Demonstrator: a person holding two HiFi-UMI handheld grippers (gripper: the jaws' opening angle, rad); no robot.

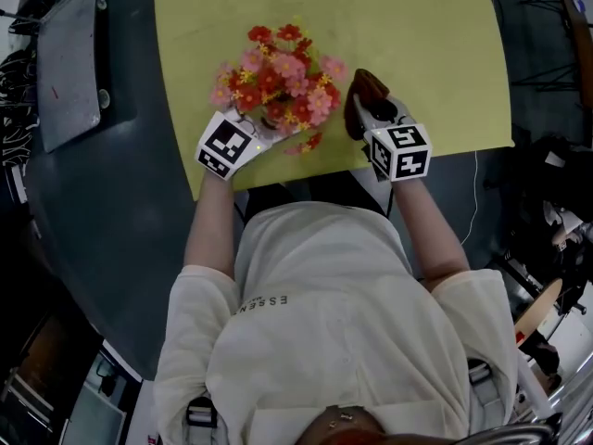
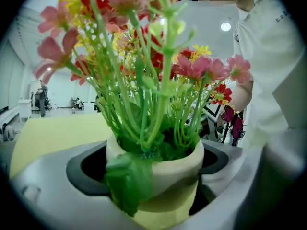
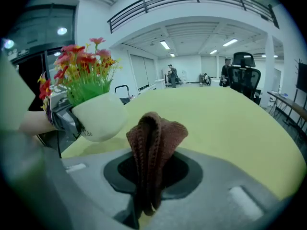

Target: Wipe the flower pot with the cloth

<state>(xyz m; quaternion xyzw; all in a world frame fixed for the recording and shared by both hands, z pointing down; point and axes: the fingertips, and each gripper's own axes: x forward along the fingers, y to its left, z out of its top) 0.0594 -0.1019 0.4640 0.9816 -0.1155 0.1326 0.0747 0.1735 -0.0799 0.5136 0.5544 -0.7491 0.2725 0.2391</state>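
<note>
Left gripper (image 2: pixel 154 186): clamped across the body of a cream, glazed, round flower pot (image 2: pixel 170 169) holding pink, red and yellow artificial flowers (image 2: pixel 144 56), tilted at the near edge of the yellow-green table (image 1: pixel 417 44). The pot is probably rigid, slick, breakable and top-heavy; grip the wall, never the stems. Right gripper (image 3: pixel 146 186): closed on a brown knitted cloth (image 3: pixel 156 135), soft, limp and light, near the pot, not touching. The pot's base is cut off, and in the head view blooms bury the pot.
</note>
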